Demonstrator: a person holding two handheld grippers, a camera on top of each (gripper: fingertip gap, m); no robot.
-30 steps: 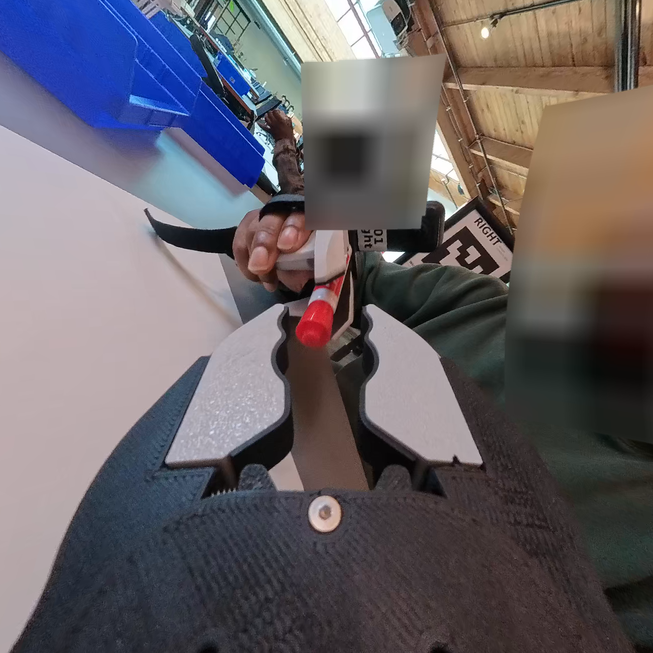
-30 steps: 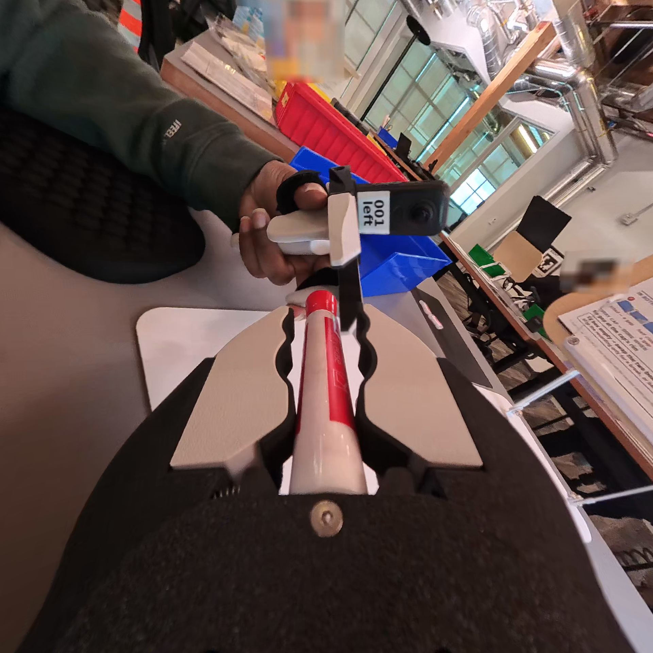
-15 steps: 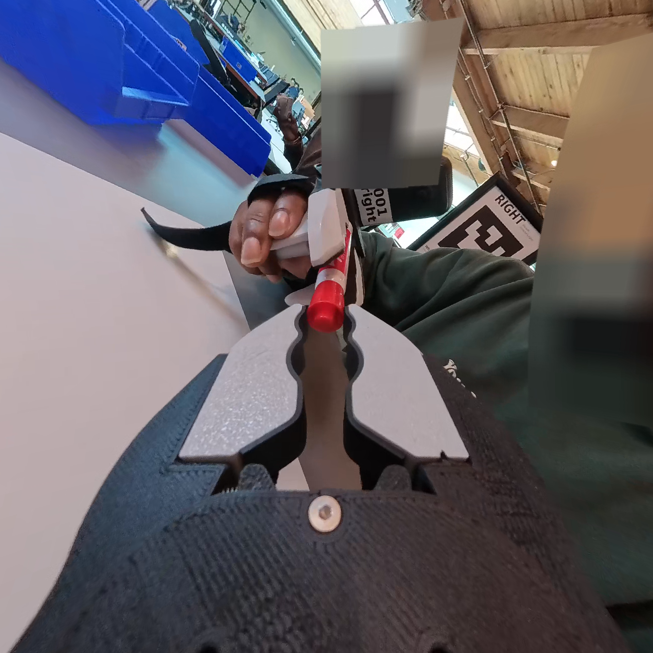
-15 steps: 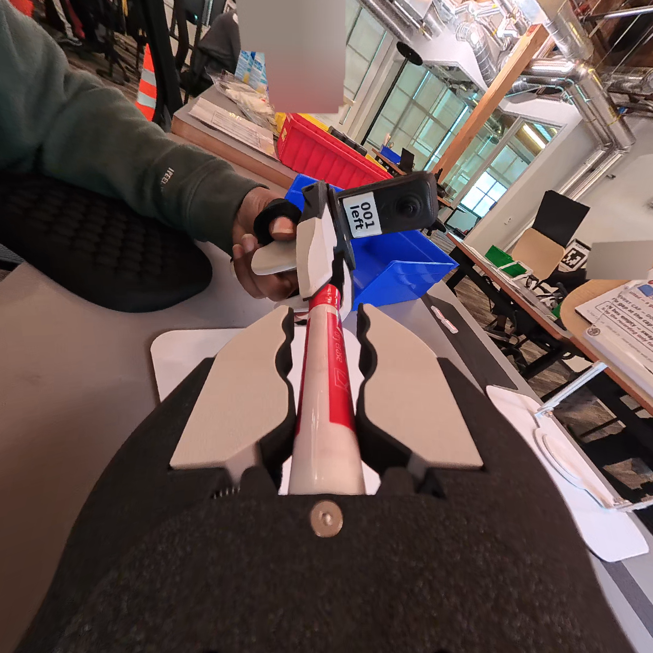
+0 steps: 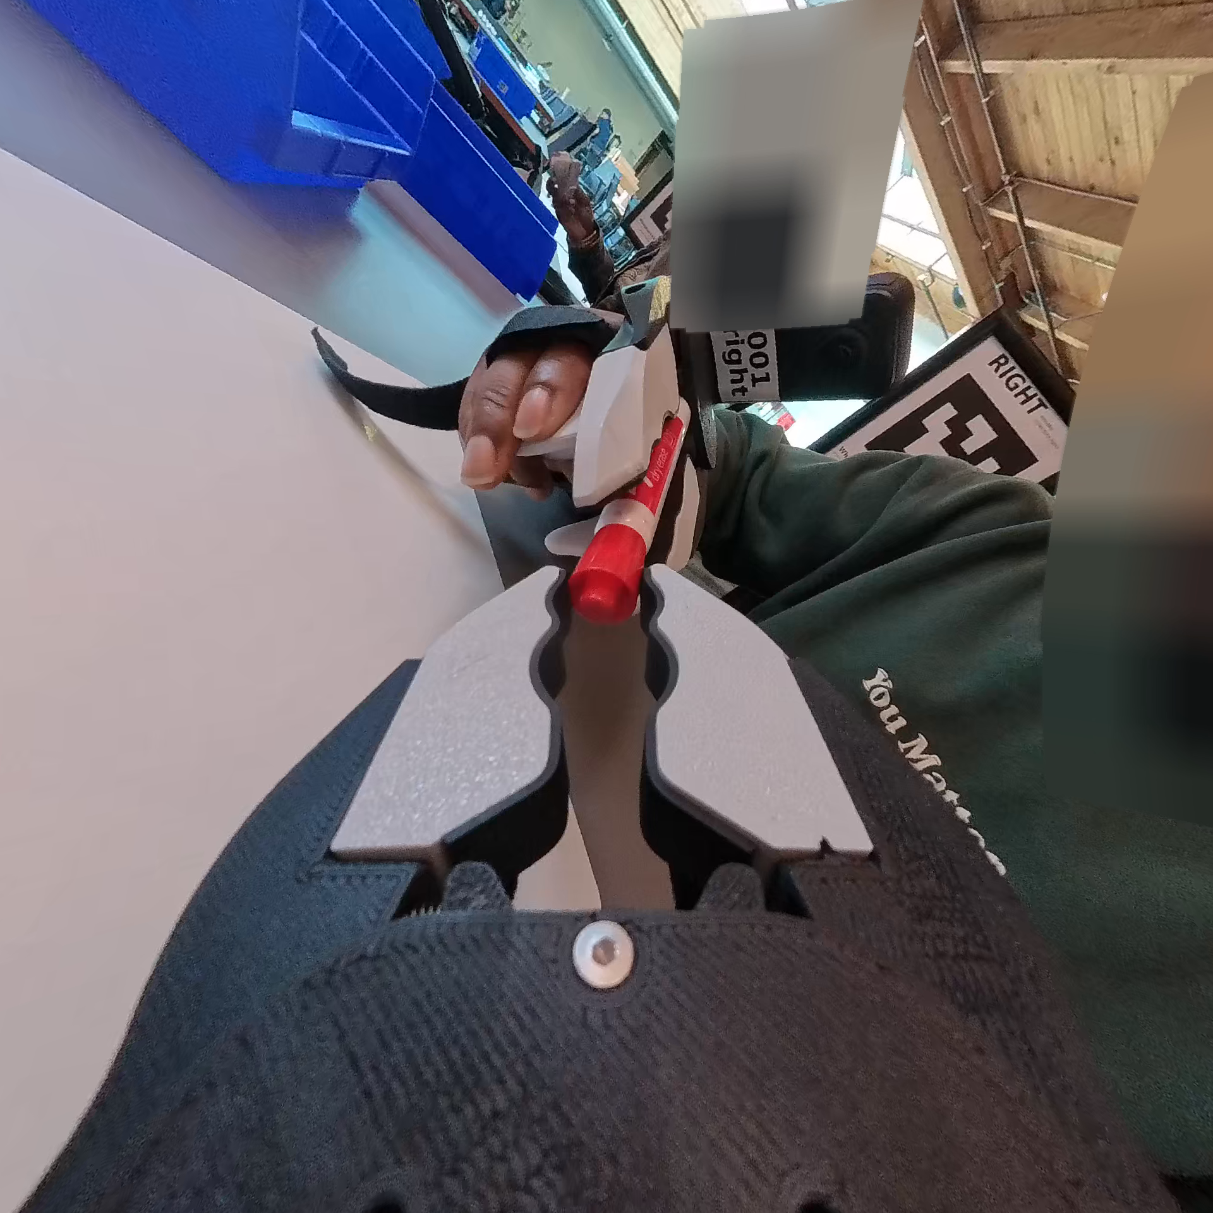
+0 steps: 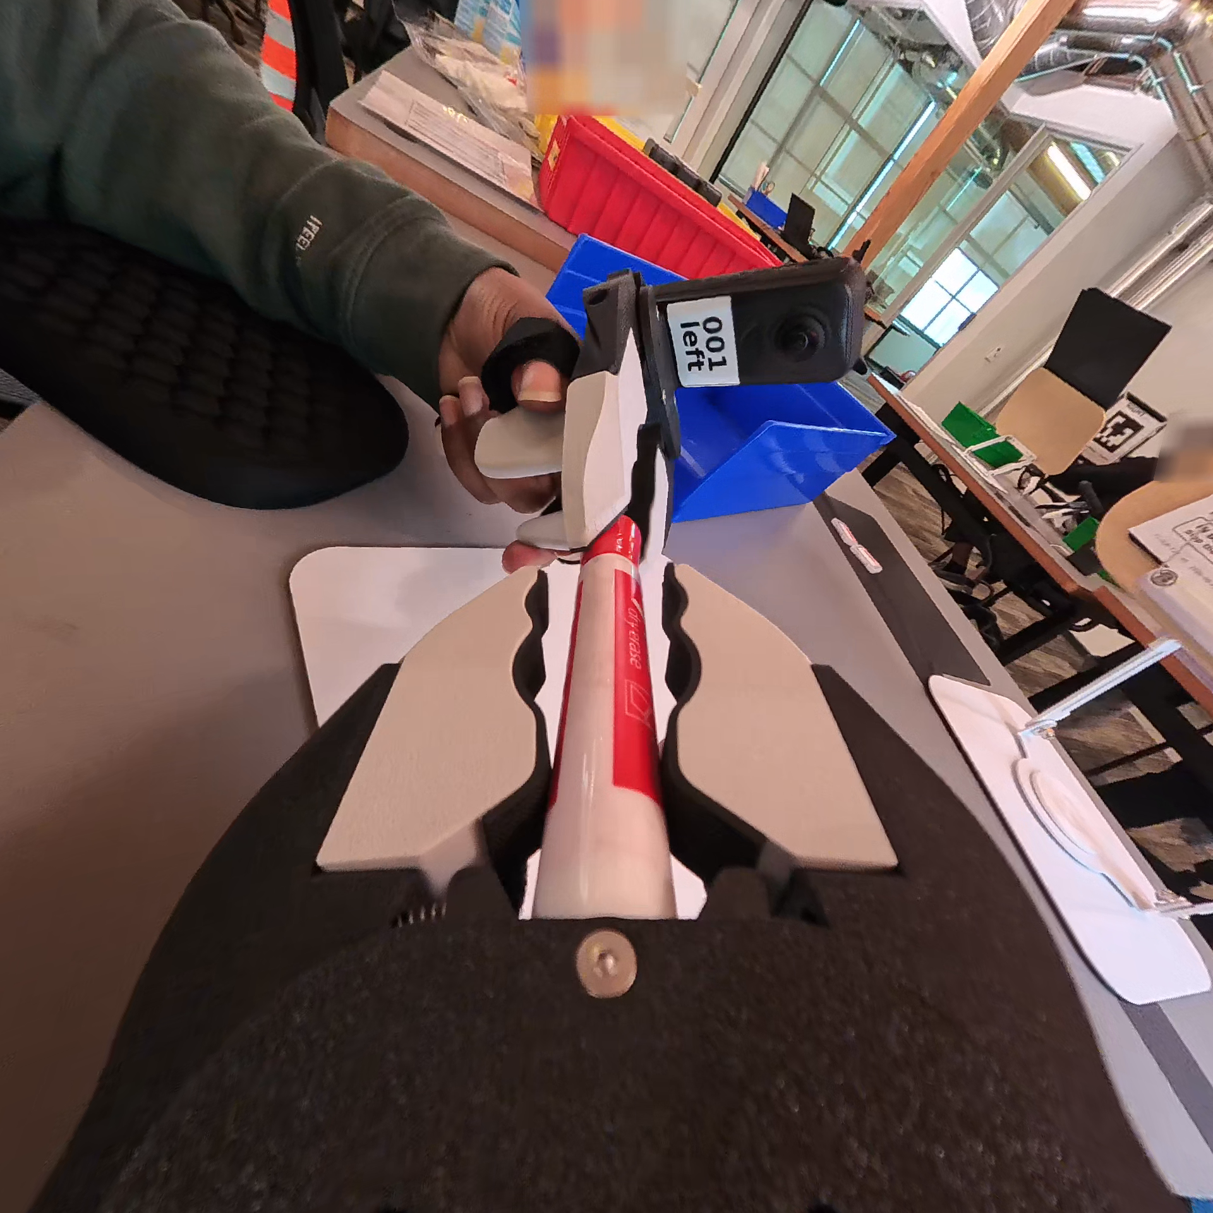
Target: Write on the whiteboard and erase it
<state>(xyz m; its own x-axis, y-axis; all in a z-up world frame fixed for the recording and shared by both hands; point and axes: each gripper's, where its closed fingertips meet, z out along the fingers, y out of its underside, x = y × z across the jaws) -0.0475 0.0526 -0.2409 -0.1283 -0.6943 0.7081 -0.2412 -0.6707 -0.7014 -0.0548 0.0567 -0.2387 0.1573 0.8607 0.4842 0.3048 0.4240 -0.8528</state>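
Observation:
My right gripper (image 6: 604, 577) is shut on a white and red dry-erase marker (image 6: 610, 755) that lies along its fingers and points forward. The marker's red cap (image 5: 605, 571) sits between the fingertips of my left gripper (image 5: 602, 581), whose jaws are narrowed around it. In the right wrist view the left gripper (image 6: 610, 505) meets the marker's far end head-on and hides the cap. The white whiteboard (image 6: 367, 610) lies flat on the grey table under both grippers. It also shows as the pale surface in the left wrist view (image 5: 197, 525).
A blue bin (image 6: 774, 453) stands just behind the left gripper, and a red bin (image 6: 643, 197) stands on a farther table. A white pad with a clear holder (image 6: 1063, 840) lies at the table's right edge. A black mesh chair back (image 6: 164, 367) is at the left. My left and right fingertips are right by each other.
The left gripper's jaws have narrowed, and the marker's red cap has moved in between its fingertips. The right gripper still holds the marker.

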